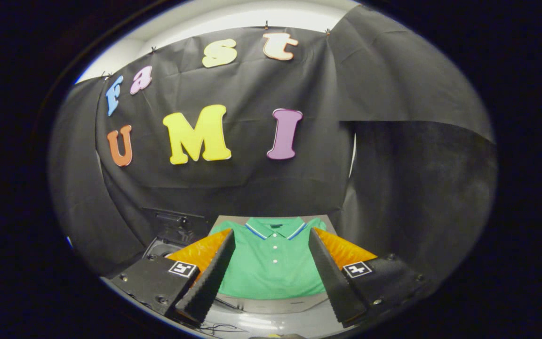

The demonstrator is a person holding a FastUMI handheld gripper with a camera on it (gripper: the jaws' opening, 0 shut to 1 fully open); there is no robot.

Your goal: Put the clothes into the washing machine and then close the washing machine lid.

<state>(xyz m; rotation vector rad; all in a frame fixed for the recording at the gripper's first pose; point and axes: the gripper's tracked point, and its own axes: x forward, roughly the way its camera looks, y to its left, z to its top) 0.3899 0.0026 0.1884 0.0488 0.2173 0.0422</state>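
Gripper point(271, 282) spread wide, green polo shirt point(273, 263) beyond, washing machine point(172, 230) beside

Green polo shirt point(273, 263): both sleeves and side edges hidden behind the fingers of the spread, empty claw point(271, 270). Dark machine point(172, 230) behind the left finger: mostly covered, outline too dim to tell. Desk point(271, 306): front edge cut off.

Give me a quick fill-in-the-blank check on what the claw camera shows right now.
1. The claw is ____, holding nothing.
2. The polo shirt lying ahead between its fingers is ____ in colour.
3. The shirt lies ____ on a grey board, collar away from the claw.
4. Its placket shows ____ white buttons.

Missing words: open; green; flat; three
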